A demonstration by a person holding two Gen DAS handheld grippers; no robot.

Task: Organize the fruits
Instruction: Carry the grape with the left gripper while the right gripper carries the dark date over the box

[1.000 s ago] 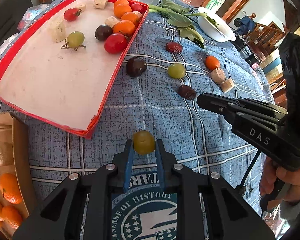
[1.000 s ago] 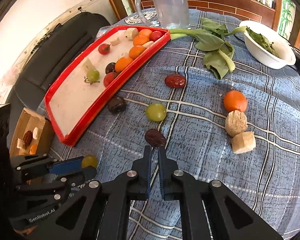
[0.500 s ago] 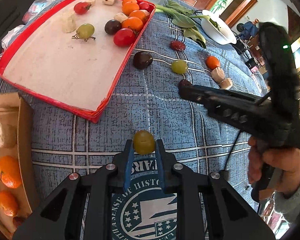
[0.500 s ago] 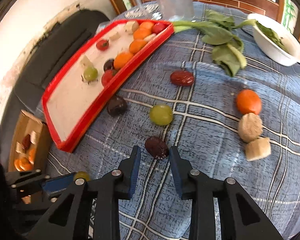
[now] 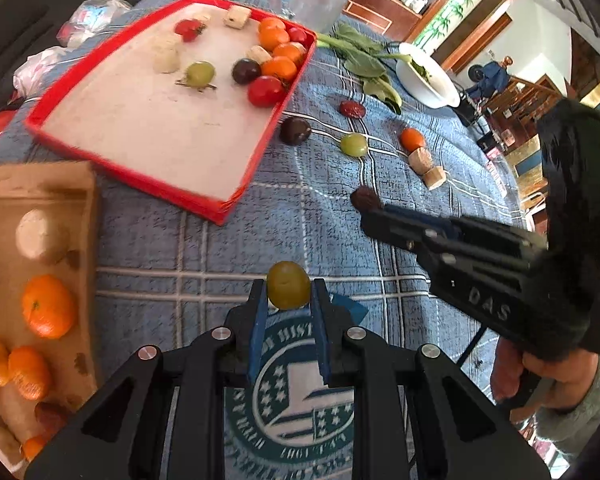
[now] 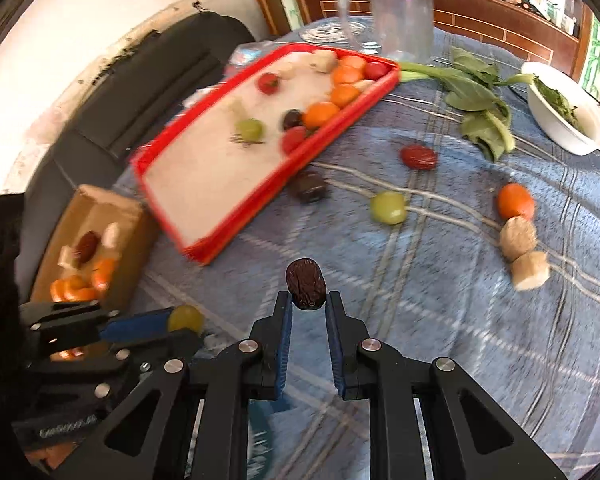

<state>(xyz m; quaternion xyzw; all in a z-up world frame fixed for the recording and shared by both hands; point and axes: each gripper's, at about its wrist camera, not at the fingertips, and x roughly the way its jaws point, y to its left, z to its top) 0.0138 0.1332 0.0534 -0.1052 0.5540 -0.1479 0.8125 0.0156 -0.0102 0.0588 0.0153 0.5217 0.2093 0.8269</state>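
Left gripper [image 5: 288,300]: fingers were clamped on a green grape [image 5: 288,290], held at the tips | Right gripper [image 6: 306,305]: fingers were clamped on a dark wrinkled date [image 6: 306,283] at its lower end | Handling: both were judged light, soft, easily crushed; mid-body hold advised | Bench [image 6: 440,320]: loose fruit was seen beyond the fingers.

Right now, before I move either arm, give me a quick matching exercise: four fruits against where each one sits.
Things:
1. green grape
2. dark date
3. red date
4. stemmed green grape

Places:
A. loose on the blue tablecloth, near the leafy greens
B. inside the red tray
C. between the left gripper jaws
D. between the right gripper jaws

Pairs: 1-C, 2-D, 3-A, 4-B
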